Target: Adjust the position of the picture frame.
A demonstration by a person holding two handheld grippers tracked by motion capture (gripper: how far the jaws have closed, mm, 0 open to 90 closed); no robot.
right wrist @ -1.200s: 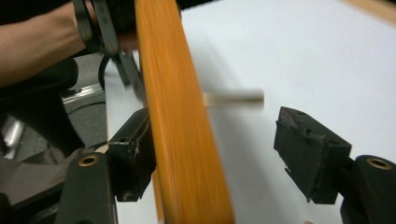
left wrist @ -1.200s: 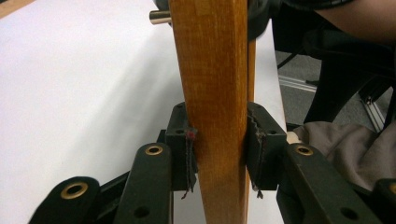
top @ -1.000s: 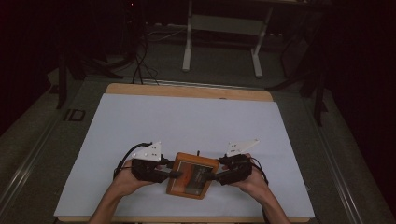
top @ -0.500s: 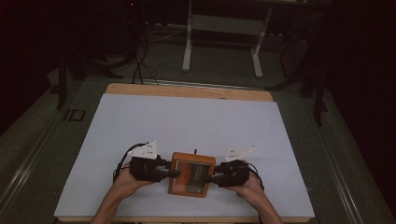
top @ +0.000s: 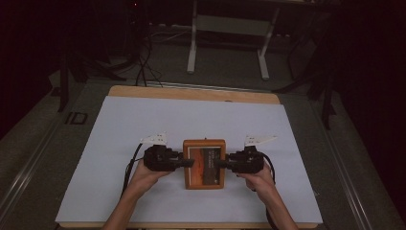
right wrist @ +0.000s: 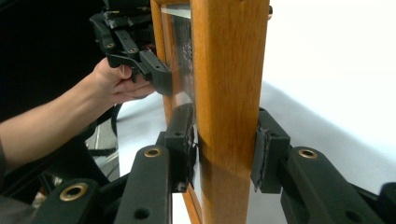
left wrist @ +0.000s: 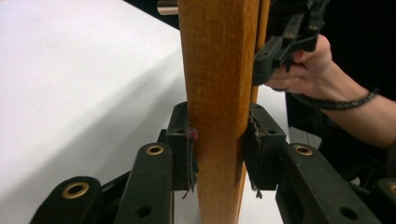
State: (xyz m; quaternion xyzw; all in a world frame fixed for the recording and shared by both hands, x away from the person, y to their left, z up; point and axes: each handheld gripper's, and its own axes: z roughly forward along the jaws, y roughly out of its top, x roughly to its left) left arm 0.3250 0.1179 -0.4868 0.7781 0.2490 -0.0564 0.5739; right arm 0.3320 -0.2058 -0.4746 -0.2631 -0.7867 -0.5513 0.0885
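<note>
Wooden picture frame [top: 204,163], glazed, dark print under the glass: sitting near the front edge of the white table [top: 119,129], roughly central between the person's two hands, held from both sides. Left gripper [top: 187,163]: gripping the frame's left side rail, its two black jaws pressing on the front and back faces of the wood; in the left gripper view the rail [left wrist: 219,107] is running upright between the worn jaw pads [left wrist: 187,144], which are touching it on both sides. Right gripper [top: 220,164]: clamping the opposite side rail in the same manner; in the right gripper view one jaw is lying against the glass side, the other against the back. Left hand [top: 146,175] and right hand [top: 256,177]: wrapping each gripper's handle, forearms entering from the bottom of the high view. Grey three-cornered plates standing atop both grippers.
</note>
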